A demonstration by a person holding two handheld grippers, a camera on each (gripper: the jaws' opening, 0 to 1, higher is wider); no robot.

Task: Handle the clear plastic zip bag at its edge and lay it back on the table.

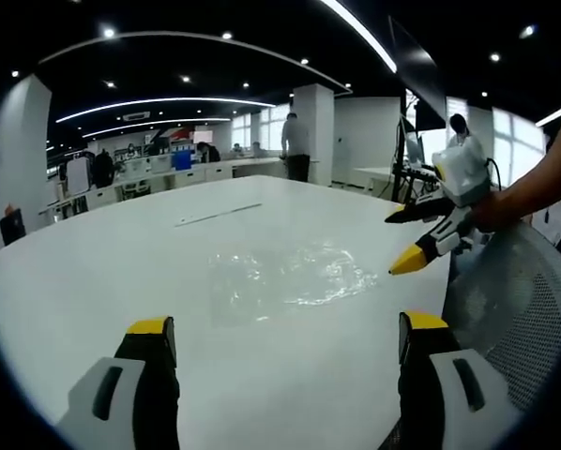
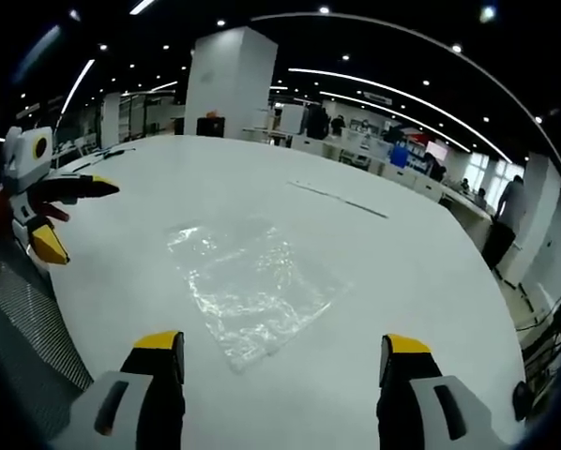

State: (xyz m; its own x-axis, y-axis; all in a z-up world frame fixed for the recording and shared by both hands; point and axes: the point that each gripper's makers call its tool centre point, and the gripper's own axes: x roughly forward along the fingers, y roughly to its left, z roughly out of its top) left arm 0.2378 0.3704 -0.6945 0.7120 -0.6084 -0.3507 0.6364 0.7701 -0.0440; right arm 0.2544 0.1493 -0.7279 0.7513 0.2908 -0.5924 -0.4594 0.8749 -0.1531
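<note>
The clear plastic zip bag (image 1: 290, 277) lies flat and crinkled on the white table (image 1: 121, 253), a short way ahead of my left gripper (image 1: 285, 328). That gripper is open with nothing between its yellow-tipped jaws. My right gripper (image 1: 395, 244), held by a hand, comes in from the right and hovers open just past the bag's right edge. In the right gripper view the bag (image 2: 252, 277) rests ahead of my open right gripper (image 2: 282, 345), its near corner close to the jaws. The left gripper (image 2: 83, 223) stands open at the left, beyond the table (image 2: 402, 253) edge.
A grey mesh chair back (image 1: 515, 291) stands against the table's near edge, also seen as the mesh chair (image 2: 27, 319). A thin strip (image 1: 219, 215) lies farther out on the table. Desks, pillars and several people fill the office behind.
</note>
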